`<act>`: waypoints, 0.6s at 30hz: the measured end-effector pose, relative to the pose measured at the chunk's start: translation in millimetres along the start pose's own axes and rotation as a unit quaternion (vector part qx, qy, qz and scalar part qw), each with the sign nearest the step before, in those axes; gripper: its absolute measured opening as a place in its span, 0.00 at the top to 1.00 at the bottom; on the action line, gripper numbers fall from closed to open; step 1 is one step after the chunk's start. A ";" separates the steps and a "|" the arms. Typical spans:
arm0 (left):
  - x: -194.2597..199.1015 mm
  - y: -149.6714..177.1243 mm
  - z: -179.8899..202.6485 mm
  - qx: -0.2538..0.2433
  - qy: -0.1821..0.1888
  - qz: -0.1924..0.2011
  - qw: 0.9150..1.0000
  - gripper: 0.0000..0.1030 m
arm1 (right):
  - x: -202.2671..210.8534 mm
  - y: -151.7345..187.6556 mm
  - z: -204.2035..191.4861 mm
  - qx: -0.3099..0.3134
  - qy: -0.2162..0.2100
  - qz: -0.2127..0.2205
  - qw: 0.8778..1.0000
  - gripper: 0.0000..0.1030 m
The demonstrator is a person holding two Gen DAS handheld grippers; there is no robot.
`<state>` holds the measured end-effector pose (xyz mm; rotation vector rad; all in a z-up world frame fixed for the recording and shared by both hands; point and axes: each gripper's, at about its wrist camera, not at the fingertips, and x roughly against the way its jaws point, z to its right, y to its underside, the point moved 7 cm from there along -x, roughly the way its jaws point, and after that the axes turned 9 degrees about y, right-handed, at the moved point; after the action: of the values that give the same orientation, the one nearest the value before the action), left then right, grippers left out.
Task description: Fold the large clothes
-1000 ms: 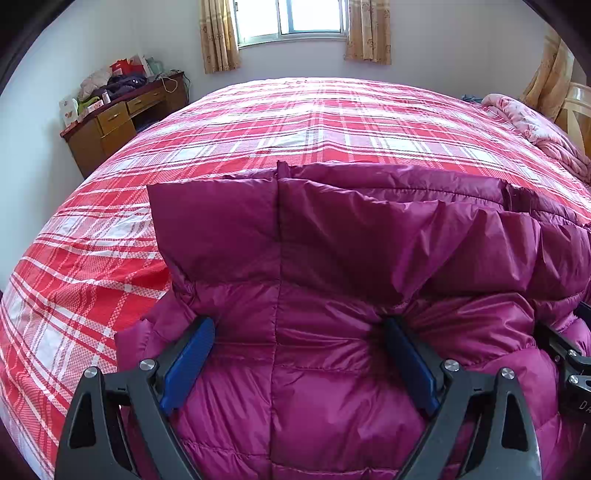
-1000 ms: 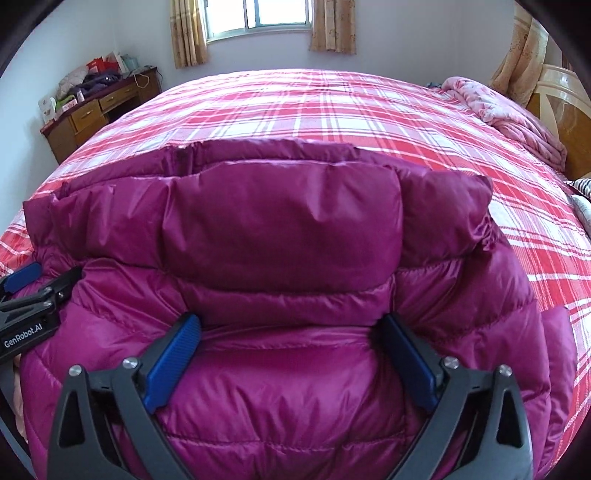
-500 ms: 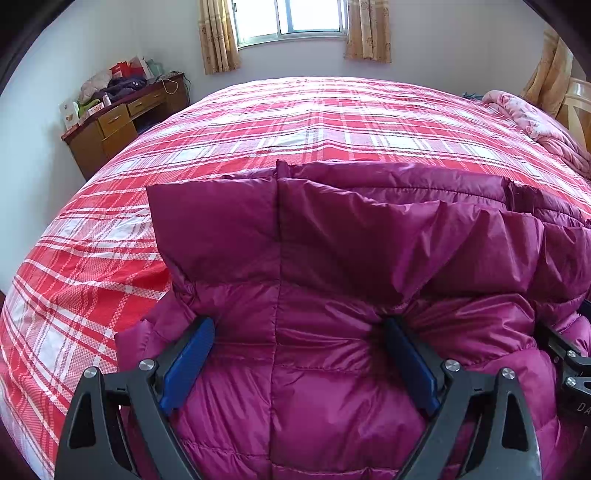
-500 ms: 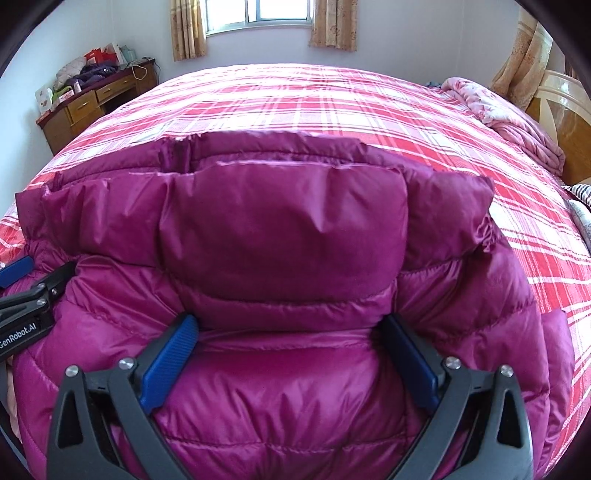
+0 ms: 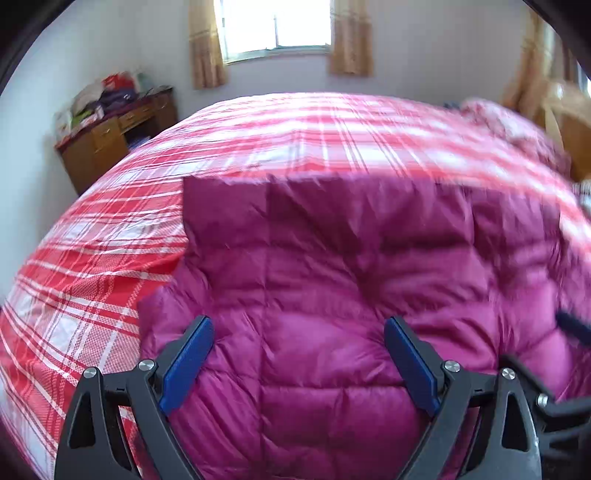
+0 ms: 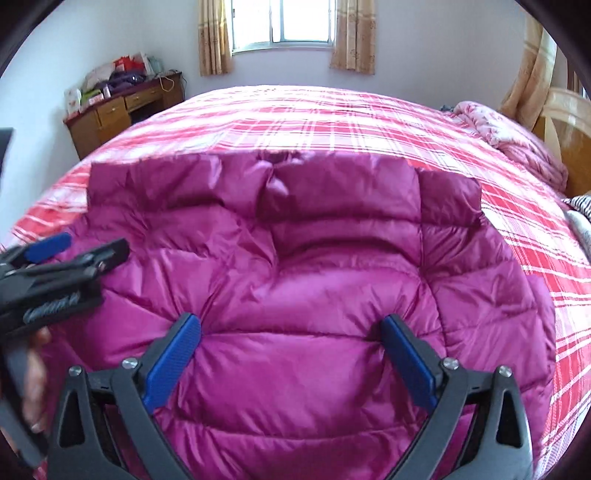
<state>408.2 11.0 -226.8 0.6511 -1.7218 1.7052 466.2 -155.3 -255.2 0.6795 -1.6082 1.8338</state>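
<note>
Your fingers stand spread on both the left gripper (image 5: 298,339) and right gripper (image 6: 291,338), gripping nothing, above the puffy magenta quilted down jacket (image 6: 303,295) lying folded on the red-plaid bedspread (image 6: 332,122). Slick springy fill could let that fold spring open.

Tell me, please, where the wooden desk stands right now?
In both views the desk stands at the upper left, against the far wall beyond the bed, left of the window.

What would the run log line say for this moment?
task: fold | item: magenta quilted down jacket on red plaid bedspread | left gripper: open | right gripper: open
</note>
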 end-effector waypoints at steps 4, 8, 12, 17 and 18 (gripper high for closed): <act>-5.4 0.9 -3.0 0.013 -0.001 0.008 1.000 0.09 | -7.6 4.0 -3.2 0.010 0.011 -0.011 1.000 0.00; -8.9 2.5 -3.1 0.010 -0.005 0.004 1.000 0.07 | -8.1 6.5 -3.6 0.015 0.018 -0.012 1.000 0.00; -13.5 0.8 -2.7 0.010 -0.006 0.002 1.000 0.07 | -8.0 5.5 -1.0 0.017 0.022 -0.013 1.000 0.00; -14.8 1.1 0.2 0.006 -0.011 0.003 1.000 0.06 | 0.7 6.3 2.1 0.007 0.018 -0.012 1.000 0.00; -14.8 1.0 0.5 0.007 -0.010 0.003 1.000 0.06 | 6.9 7.5 3.9 0.000 0.014 -0.012 1.000 0.01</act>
<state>417.6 9.3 -238.3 0.6729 -1.7283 1.7226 455.9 -159.0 -254.9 0.6678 -1.5758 1.8182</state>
